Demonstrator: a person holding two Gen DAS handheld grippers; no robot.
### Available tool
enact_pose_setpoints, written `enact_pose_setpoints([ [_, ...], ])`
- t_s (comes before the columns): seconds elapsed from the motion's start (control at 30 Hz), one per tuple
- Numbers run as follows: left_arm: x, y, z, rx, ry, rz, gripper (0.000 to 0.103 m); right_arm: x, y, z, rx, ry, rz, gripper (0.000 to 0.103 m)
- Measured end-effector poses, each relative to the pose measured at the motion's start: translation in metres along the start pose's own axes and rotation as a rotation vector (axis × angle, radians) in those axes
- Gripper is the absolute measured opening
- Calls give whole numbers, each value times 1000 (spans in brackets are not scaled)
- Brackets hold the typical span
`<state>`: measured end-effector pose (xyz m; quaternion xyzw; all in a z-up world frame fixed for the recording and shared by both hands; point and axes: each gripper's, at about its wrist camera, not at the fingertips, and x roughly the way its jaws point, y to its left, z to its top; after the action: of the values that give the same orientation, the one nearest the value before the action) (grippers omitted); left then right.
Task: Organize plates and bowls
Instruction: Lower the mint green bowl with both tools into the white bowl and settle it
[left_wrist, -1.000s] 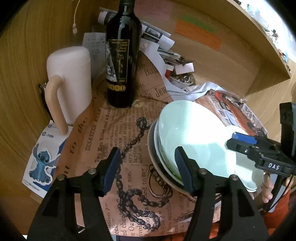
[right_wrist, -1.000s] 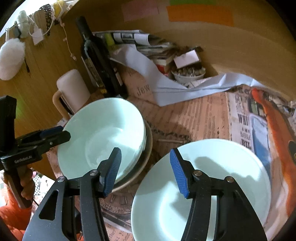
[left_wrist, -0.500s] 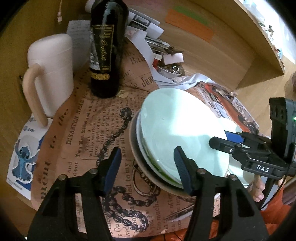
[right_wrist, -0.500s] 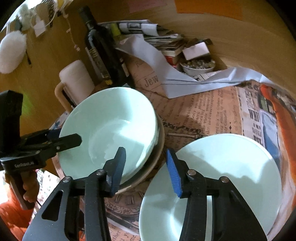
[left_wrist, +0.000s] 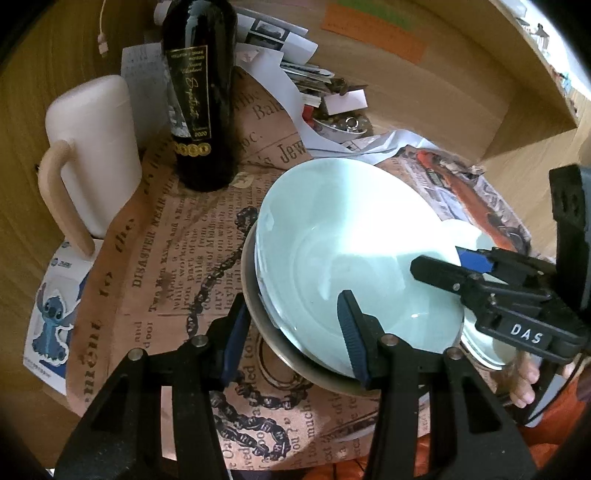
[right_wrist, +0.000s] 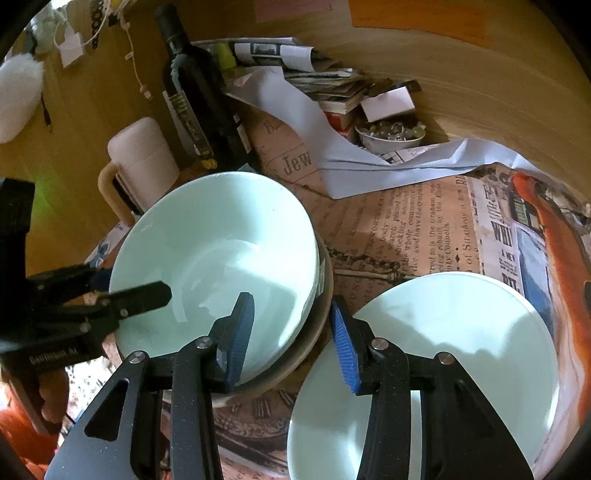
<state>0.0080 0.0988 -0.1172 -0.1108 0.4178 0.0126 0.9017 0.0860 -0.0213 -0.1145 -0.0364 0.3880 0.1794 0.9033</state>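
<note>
Rim is what the coming move turns on: the near edge of the pale green bowl (left_wrist: 354, 254) passes between the fingers of both grippers. The bowl sits on top of a stack, nested in further pale dishes and a darker, wider dish (left_wrist: 284, 347) at the bottom, on the newspaper-covered table (left_wrist: 155, 258).

Our left gripper (left_wrist: 291, 332) straddles the stack's left rim, one finger outside and one over the bowl's inside. Its jaws have just been closing with the rim between them, yet the pads do not seem to press, so we read them as apart. Our right gripper (right_wrist: 291, 332) straddles the opposite rim, left finger inside the bowl, right finger beyond the dark dish; it too has been closing, and a gap shows.

Both hands are equally near. A separate pale green plate (right_wrist: 461, 354) lies just right of the stack, under the right gripper. Behind stand a wine bottle (left_wrist: 199, 96) and a pink jug (left_wrist: 92, 155), near enough to hamper a lift towards the back.
</note>
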Motion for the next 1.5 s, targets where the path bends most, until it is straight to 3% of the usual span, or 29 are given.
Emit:
enact_pose_setpoints([
  [0.47, -4, 7, 4, -69, 3, -19, 48, -7, 1, 7, 12, -62, -11, 28],
  [0.93, -24, -26, 20, -7, -84, -24, 48, -34, -16, 7, 63, -125, -12, 28],
  [1.5, -23, -73, 33, 68, -98, -109, 48, -83, -48, -2, 98, -210, -82, 28],
])
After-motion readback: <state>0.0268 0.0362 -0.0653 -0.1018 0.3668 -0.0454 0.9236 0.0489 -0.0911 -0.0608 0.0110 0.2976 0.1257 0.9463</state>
